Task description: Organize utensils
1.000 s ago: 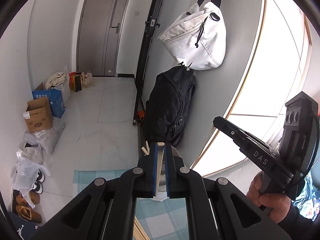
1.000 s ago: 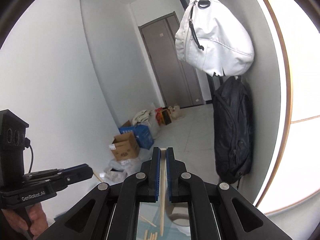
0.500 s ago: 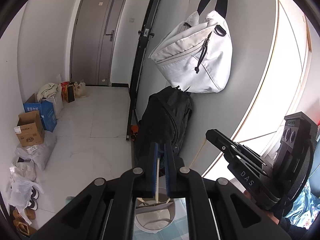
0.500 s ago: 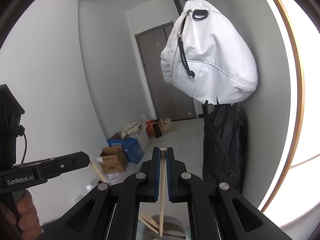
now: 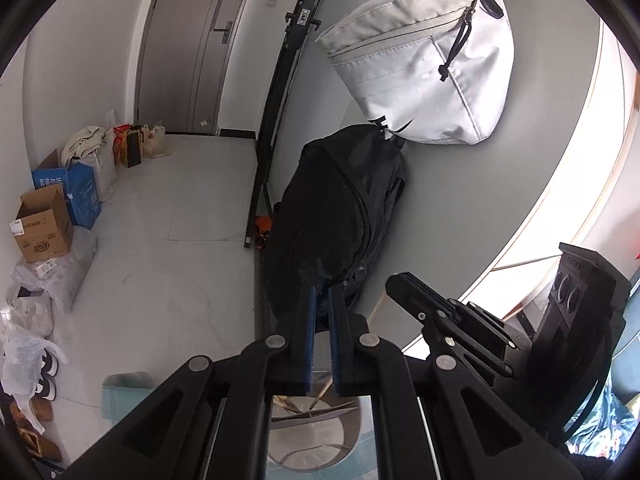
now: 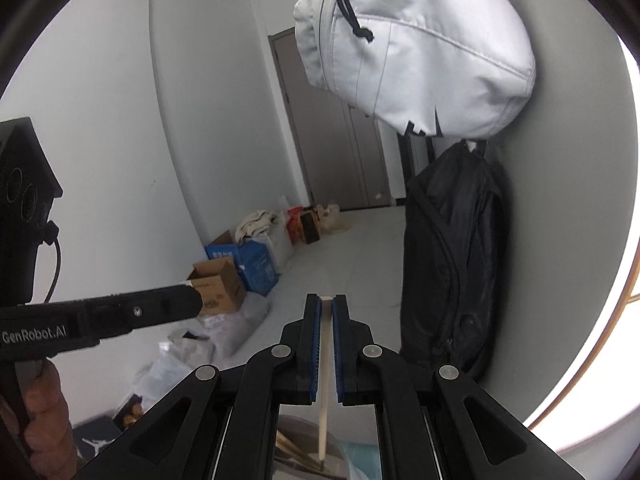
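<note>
My right gripper [image 6: 326,300] is shut on a pale wooden chopstick [image 6: 324,380] that hangs point-down over a round holder [image 6: 304,444] with other chopsticks in it. My left gripper [image 5: 322,292] has a narrow gap between its blue pads and nothing in it; it hovers over the same grey holder [image 5: 316,440], where several chopsticks [image 5: 324,392] lean. The right gripper also shows in the left wrist view [image 5: 400,284] with its chopstick [image 5: 376,306] slanting down. The left gripper shows at the left of the right wrist view [image 6: 192,300].
A white bag [image 5: 424,64] hangs on the grey wall above a black backpack [image 5: 340,216]. Cardboard and blue boxes [image 5: 44,232], bags and shoes line the left wall. A teal checked cloth [image 5: 124,396] lies under the holder. A bright window [image 5: 580,184] is at right.
The chopstick that my left gripper held is gone from its pads, which have parted slightly. Both grippers have tilted; the right one still holds its chopstick over the holder.
</note>
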